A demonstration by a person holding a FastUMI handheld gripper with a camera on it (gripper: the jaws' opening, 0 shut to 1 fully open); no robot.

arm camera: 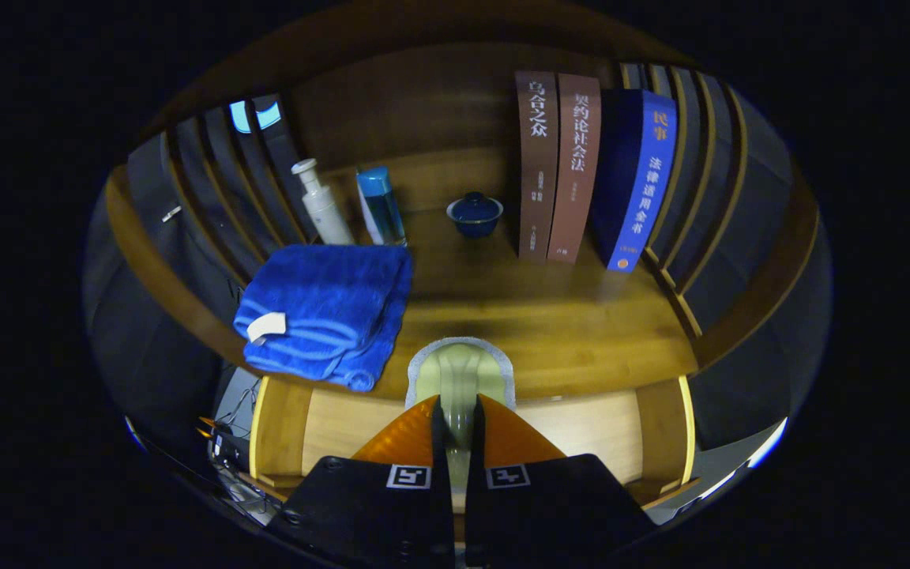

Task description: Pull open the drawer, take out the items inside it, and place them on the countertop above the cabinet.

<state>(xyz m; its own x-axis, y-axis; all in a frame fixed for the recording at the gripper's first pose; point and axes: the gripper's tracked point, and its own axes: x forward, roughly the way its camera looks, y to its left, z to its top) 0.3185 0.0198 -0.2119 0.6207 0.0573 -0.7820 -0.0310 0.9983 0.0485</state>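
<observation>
One pale cup (461,378) clamped in tongs (459,411) above open drawer (581,431), bare inside.

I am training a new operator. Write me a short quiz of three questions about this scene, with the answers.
1. True or false: the folded blue towel lies on the countertop.
2. How many books stand upright beside the lidded blue cup? A: two. B: three. C: five.
3. Fill in the missing word: the pale green item is held ____ the jaws of the gripper, which are shut on it.

Key: 1 true; 2 B; 3 between.
</observation>
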